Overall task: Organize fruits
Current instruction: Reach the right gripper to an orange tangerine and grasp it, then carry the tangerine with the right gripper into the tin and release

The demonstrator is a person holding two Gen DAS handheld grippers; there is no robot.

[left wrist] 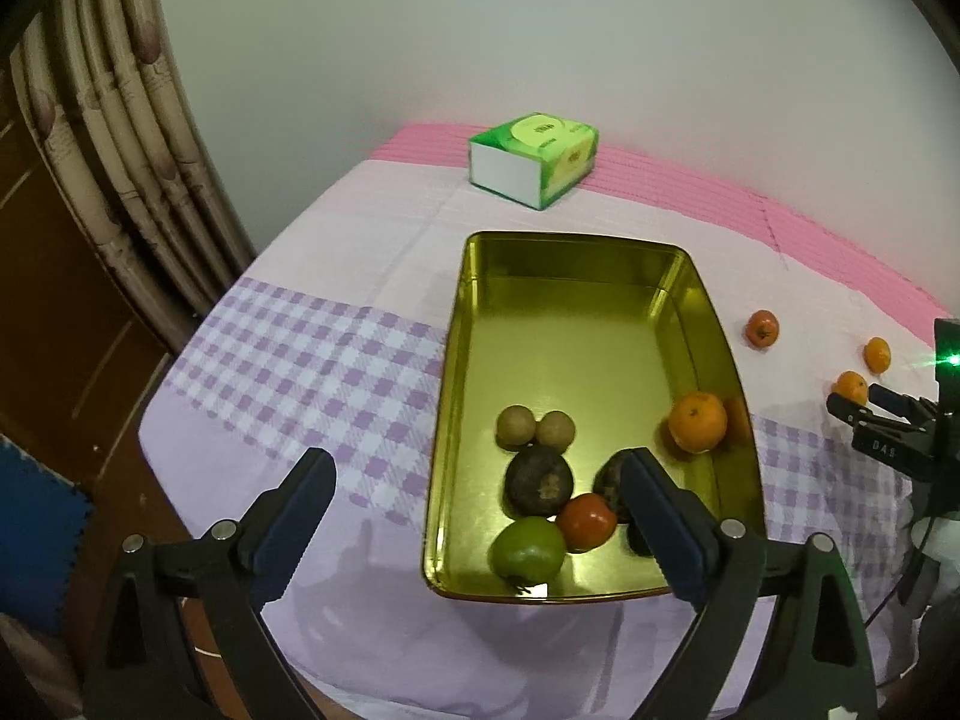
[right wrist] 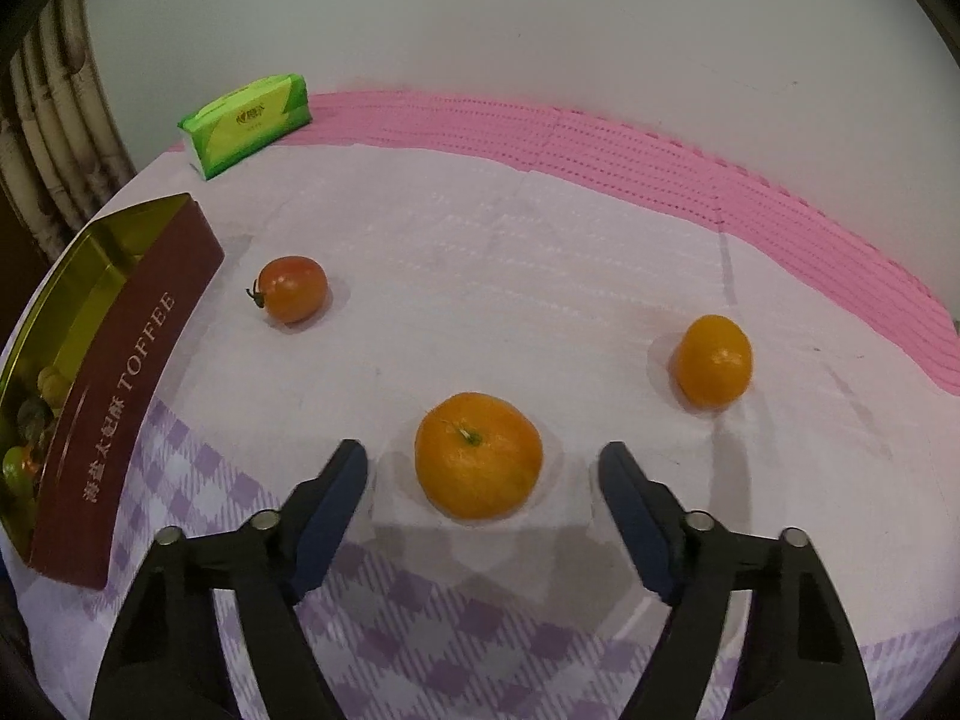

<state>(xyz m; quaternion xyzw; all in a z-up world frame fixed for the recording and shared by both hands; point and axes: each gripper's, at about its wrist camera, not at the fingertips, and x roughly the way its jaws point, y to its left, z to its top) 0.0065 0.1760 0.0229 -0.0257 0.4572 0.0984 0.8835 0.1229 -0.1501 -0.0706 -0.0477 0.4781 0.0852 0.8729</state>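
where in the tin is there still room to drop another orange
The far half of the tin, toward the tissue box, is bare. The near end is crowded with the green fruit, tomato and dark fruits; an orange sits by the right wall.

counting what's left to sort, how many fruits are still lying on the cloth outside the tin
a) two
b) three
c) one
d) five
b: the right wrist view shows a tomato and two oranges on the cloth, all outside the tin.
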